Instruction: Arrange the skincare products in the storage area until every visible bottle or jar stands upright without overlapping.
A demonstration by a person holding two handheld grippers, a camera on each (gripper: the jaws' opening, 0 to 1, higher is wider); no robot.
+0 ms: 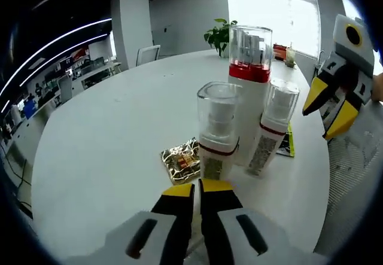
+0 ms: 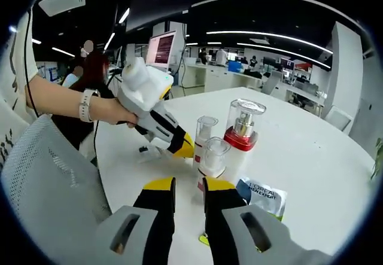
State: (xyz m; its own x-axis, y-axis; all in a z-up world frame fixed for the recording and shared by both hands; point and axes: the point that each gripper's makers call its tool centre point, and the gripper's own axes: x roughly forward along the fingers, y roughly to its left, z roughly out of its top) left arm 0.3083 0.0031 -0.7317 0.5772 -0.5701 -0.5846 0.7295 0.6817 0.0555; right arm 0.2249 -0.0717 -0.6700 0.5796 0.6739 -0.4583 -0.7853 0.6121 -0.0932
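3 bottles (image 1: 250,97) are standing upright on the worktop (image 1: 108,151), just ahead of the left claw (image 1: 196,188), which is sitting nearly closed and empty. The right claw (image 2: 189,185) is waiting slightly open, holding nothing. The bottles look light, hard and slippery, so gripping low on the body seems safest.

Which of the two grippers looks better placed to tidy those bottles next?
Probably the left gripper: in the right gripper view its tips sit right beside the small clear-capped bottle, while the right gripper hangs a bit short of the cluster.
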